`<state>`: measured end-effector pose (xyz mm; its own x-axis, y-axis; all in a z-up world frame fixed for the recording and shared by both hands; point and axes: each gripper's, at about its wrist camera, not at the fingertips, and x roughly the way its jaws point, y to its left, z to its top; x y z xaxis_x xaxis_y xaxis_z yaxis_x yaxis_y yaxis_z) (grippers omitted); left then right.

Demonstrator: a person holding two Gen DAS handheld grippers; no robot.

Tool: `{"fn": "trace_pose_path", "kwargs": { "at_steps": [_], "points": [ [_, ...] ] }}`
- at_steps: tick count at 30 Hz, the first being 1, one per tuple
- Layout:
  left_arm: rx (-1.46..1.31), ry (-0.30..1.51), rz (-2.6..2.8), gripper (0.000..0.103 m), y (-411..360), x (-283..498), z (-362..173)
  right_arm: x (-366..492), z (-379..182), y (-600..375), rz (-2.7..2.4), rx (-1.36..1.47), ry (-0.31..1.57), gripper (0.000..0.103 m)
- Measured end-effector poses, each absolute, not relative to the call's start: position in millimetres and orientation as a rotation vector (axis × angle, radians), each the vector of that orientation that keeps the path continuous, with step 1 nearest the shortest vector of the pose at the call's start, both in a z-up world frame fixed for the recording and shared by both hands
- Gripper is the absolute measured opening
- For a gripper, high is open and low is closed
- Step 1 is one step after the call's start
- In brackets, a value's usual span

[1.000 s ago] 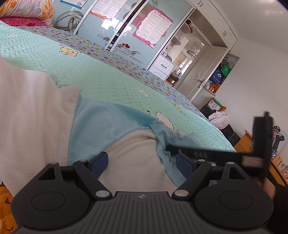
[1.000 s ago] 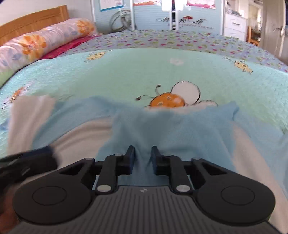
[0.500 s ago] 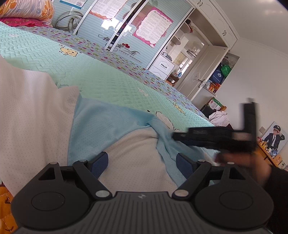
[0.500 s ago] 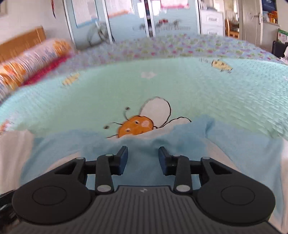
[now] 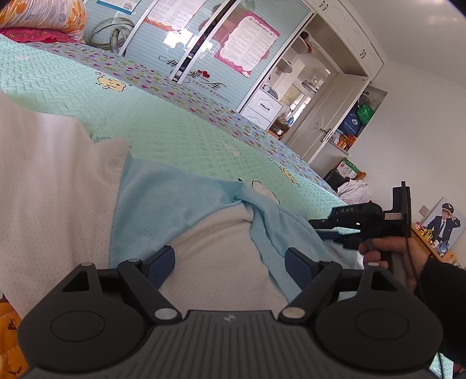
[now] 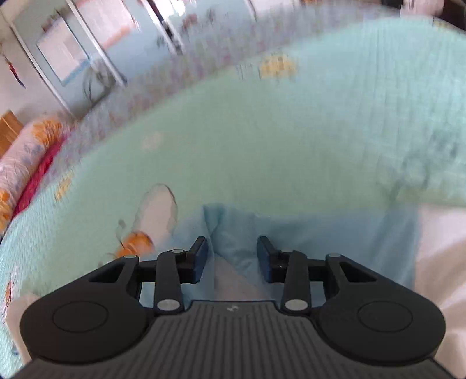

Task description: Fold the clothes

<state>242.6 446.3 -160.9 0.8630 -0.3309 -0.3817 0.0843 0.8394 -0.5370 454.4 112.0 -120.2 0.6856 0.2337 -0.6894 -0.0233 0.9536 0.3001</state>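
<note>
I hold both tongs released, the left tongs (image 5: 230, 263) low in the frame over the white-and-blue shirt (image 5: 209, 256) lying on the bed (image 5: 180, 131), the right tongs (image 6: 232, 256) (view blurred) straddling its blue fold, probably ready to pinch an edge.

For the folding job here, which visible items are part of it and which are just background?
Job: white and light-blue garment; left gripper; right gripper.

Background: green quilted bedspread; floral pillow; wardrobe; framed portrait.
</note>
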Motion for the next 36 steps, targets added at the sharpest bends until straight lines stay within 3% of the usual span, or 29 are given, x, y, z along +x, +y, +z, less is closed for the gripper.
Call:
{"fn": "trace_pose_path", "kwargs": {
  "at_steps": [3,6,12,14,16,21,24,28,31,36],
  "points": [
    [-0.530,0.486,-0.228,0.086,445.9,243.6,-161.5,433.7,-102.8,107.7,0.046,0.198,0.688,0.023],
    [-0.532,0.485,-0.230,0.086,446.3,244.0,-161.4,399.4,-109.0,98.1,0.192,0.283,0.749,0.035],
    [-0.534,0.483,-0.231,0.086,446.6,244.0,-162.1,268.4,-106.4,37.7,0.088,0.331,0.644,0.039],
    [-0.534,0.480,-0.232,0.086,446.6,244.0,-162.2,232.8,-100.3,11.4,0.014,0.300,0.594,0.055],
    [-0.526,0.476,-0.230,0.086,445.5,243.3,-162.5,206.0,-95.8,-20.1,-0.088,0.258,0.562,0.060],
    [-0.524,0.462,-0.227,0.086,444.4,241.8,-163.7,187.6,-92.0,-82.5,-0.225,0.175,0.565,0.061],
    [-0.515,0.469,-0.218,0.086,442.8,243.2,-163.3,190.6,-93.0,-114.2,-0.275,0.185,0.569,0.068],
    [-0.446,0.503,-0.184,0.086,433.2,244.9,-157.4,197.0,-114.5,-192.5,-0.310,0.571,0.529,0.068],
    [-0.389,0.542,-0.037,0.079,423.1,227.3,-135.2,206.2,-139.7,-250.3,-0.323,0.904,0.504,0.068],
    [-0.308,0.470,0.029,0.083,394.1,145.6,-99.2,235.9,-152.6,-295.5,-0.234,0.974,0.484,0.068]
  ]
}}
